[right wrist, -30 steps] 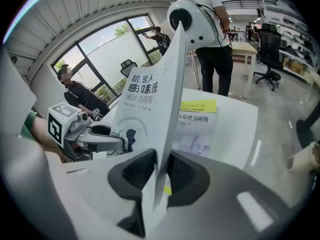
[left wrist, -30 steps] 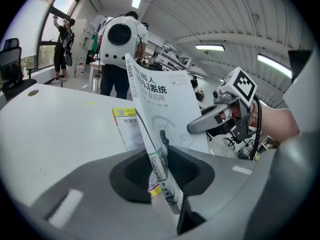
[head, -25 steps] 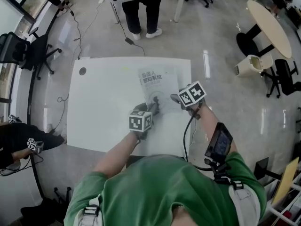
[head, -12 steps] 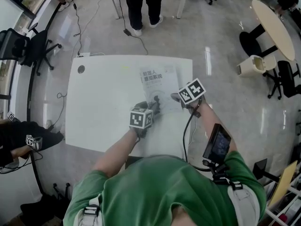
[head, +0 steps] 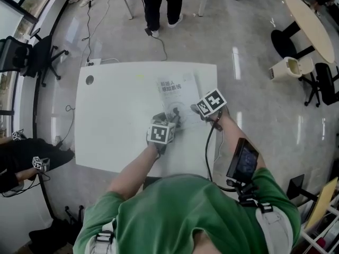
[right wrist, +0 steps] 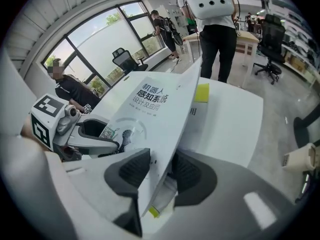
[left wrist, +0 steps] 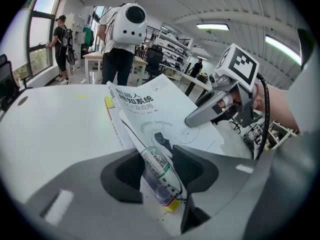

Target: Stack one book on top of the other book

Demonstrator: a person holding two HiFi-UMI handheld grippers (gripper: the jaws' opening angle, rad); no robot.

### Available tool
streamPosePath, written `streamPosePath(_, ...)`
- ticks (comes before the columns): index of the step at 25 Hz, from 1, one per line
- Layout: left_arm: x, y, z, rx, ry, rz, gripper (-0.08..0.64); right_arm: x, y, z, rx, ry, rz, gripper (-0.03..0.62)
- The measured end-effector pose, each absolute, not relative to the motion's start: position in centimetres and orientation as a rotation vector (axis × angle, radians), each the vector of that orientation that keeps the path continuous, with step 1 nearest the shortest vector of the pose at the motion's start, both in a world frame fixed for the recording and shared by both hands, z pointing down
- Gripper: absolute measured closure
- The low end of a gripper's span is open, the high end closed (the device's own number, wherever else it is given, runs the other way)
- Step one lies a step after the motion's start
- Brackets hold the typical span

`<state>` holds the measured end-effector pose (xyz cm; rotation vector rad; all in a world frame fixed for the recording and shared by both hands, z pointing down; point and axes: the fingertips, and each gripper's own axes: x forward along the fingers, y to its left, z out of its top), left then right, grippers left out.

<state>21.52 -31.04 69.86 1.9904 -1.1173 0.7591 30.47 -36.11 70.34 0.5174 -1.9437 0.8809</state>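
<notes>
Two books in play, both toward the right edge of the white surface (head: 116, 115): the upper book (head: 177, 95), white cover with dark title print, over the lower book (right wrist: 197, 109), with only a strip and a yellow patch of the latter peeking out at the side. Near edge of the upper book seemingly not quite flat yet, tilted a little above the lower one in both gripper views. Hard to be sure through the wide lens.

At the near left corner of the upper book, the left claw (left wrist: 155, 166), with that corner between its jaws. Jaws just been opening, pads eased off, not pinching. At the near right corner, the right claw (right wrist: 160, 171), much the same: cover edge between the jaws, jaws just been opening, grip let go.

Step in hand, by the look of it: release after setting one book on the other, with the stacking itself as good as done. Next move likely: draw both claws back toward the body, straight off the corners, without snagging the cover or dragging the upper book askew.

No container on the surface. Only a white bin (head: 280, 70) on the floor, well apart to the right, contents not to be made out.
</notes>
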Motion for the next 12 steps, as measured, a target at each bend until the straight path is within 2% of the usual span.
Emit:
streamPosePath(4, 21.3, -31.3, 69.9, 1.997, -1.16, 0.823, 0.384, 30.9, -36.7, 70.8, 0.551, -1.936, 0.858, 0.436)
streamPosePath(9, 20.9, -31.4, 70.4, 2.019, -1.231, 0.898, 0.334, 31.5, -36.9, 71.2, 0.603, -1.954, 0.838, 0.41)
streamPosePath(12, 20.5, -31.6, 70.1, 2.014, -1.288, 0.957, 0.264, 31.9, -37.0, 71.0, 0.628, -1.973, 0.819, 0.4)
